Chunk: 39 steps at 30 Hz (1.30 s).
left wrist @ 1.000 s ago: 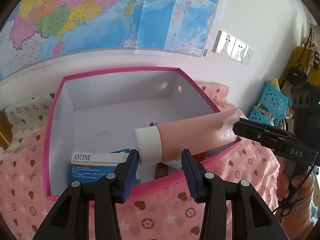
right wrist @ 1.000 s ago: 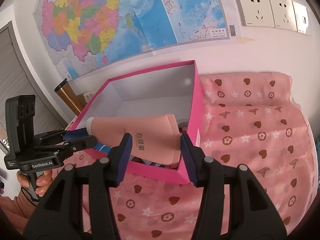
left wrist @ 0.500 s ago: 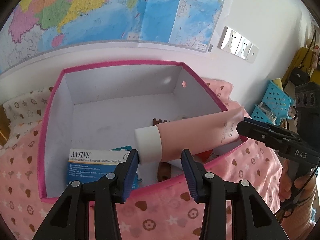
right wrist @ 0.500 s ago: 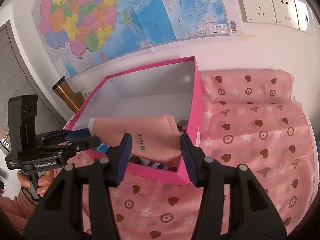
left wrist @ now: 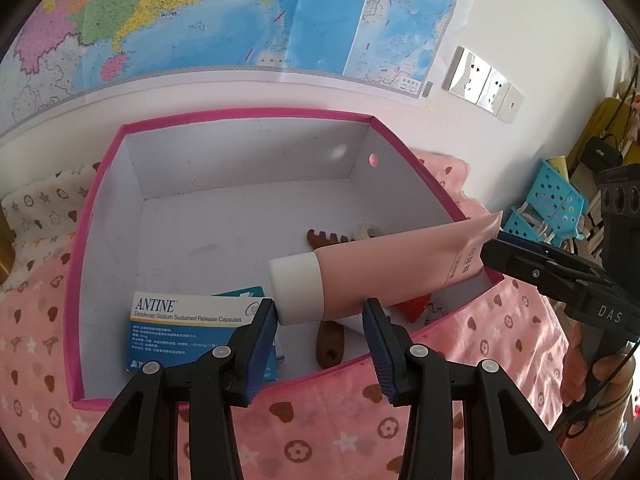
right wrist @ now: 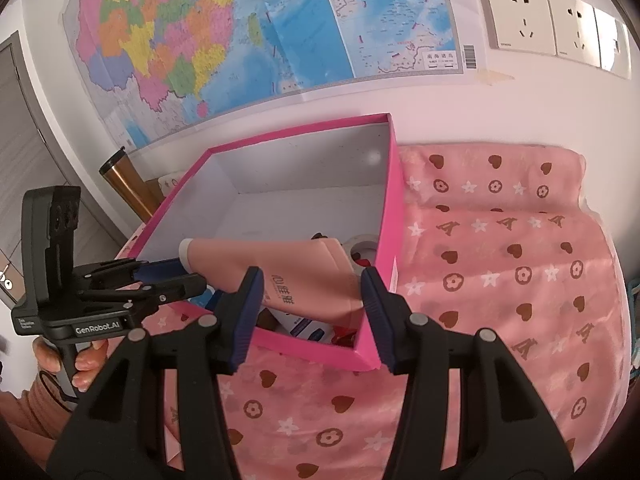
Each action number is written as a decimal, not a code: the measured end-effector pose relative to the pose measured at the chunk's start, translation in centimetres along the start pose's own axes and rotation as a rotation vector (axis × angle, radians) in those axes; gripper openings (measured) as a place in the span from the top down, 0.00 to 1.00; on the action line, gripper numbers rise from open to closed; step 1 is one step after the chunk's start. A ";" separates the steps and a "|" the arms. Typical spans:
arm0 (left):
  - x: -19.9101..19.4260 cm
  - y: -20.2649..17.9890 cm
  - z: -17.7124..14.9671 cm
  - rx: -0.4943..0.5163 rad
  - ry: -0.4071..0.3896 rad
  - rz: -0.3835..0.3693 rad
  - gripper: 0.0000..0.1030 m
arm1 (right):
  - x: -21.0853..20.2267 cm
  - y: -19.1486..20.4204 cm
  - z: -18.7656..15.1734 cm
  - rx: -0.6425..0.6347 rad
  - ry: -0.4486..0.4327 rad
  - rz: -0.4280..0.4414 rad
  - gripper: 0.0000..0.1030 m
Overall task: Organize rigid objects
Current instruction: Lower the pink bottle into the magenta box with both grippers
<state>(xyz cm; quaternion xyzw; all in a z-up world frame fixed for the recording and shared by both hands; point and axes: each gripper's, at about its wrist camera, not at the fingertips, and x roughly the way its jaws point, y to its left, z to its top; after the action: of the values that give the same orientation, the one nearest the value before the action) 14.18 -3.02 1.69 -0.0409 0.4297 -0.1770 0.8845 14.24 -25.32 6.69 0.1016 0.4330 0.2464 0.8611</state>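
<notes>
A pink tube with a white cap (left wrist: pixel 384 268) is held level over the near part of a pink-rimmed white box (left wrist: pixel 248 114). My left gripper (left wrist: pixel 320 314) grips the tube at its white cap end. My right gripper (right wrist: pixel 310 294) grips the flat crimped end of the tube (right wrist: pixel 296 276); it shows at the right of the left wrist view (left wrist: pixel 536 268). Inside the box lie a blue and white ANTINE medicine carton (left wrist: pixel 192 322), a brown wooden comb (left wrist: pixel 326 238), a brown wooden piece (left wrist: pixel 330 344) and a red item (left wrist: pixel 414 306).
The box (right wrist: pixel 390 216) stands on a pink cloth with hearts and flowers (right wrist: pixel 500 264), against a white wall with a map (right wrist: pixel 240 40) and sockets (right wrist: pixel 556 28). A brown metal flask (right wrist: pixel 128 184) stands left of the box. Blue plastic baskets (left wrist: pixel 556 200) sit at the right.
Both grippers have carried the tube slightly forward and lower over the box. The grip on both ends is unchanged.
</notes>
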 end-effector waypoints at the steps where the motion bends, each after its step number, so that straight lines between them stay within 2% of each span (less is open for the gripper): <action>1: 0.0 0.0 0.0 0.000 0.000 0.000 0.57 | 0.0 0.0 0.0 -0.001 0.000 -0.001 0.48; 16: 0.3 0.0 0.1 0.001 0.013 0.007 0.57 | 0.2 0.2 0.3 -0.005 0.008 -0.022 0.48; 29: 1.1 0.2 0.4 -0.007 0.041 0.007 0.57 | 0.9 1.1 1.0 -0.035 0.030 -0.083 0.45; 37: 2.0 0.5 0.8 -0.020 0.067 0.019 0.57 | 1.9 1.9 1.7 -0.062 0.047 -0.108 0.35; 39: 2.1 0.5 0.9 -0.017 0.070 0.017 0.57 | 2.3 2.4 1.8 -0.081 0.060 -0.102 0.35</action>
<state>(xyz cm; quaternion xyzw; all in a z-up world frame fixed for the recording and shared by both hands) 16.21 -3.39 0.58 -0.0387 0.4621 -0.1673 0.8700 16.00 -21.98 7.09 0.0371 0.4529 0.2226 0.8625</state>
